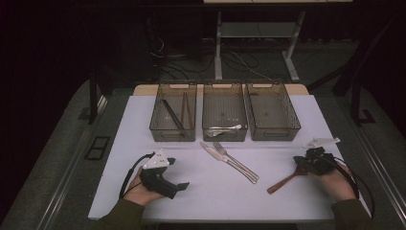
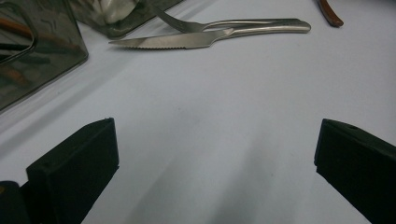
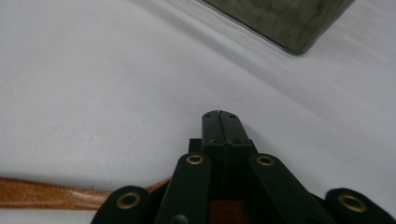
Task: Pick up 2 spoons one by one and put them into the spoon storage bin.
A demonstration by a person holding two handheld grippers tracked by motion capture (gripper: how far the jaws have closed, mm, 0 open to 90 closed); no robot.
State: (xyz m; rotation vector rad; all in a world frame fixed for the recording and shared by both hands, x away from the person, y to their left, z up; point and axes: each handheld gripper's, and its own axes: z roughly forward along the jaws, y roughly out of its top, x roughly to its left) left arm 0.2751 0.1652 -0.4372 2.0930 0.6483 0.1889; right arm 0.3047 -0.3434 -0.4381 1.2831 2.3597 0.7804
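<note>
Right black two-jaw gripper [image 1: 306, 160]: held low near the table's right edge, hand behind it, jaws pressed together on the bowl end of a brown wooden spoon [image 1: 286, 179], whose handle runs out toward the table's middle (in the right gripper view the handle [image 3: 51, 193] passes under the jaws). Left black two-jaw gripper [image 1: 178, 188]: resting on the white table [image 1: 210, 196] at front left, jaws spread wide with nothing between them. Open white surface lies between the two grippers. A steel knife [image 1: 214, 154] and steel fork [image 1: 234, 161] lie side by side at centre, just before three smoky translucent bins [image 1: 224, 136] along the far edge.
</note>
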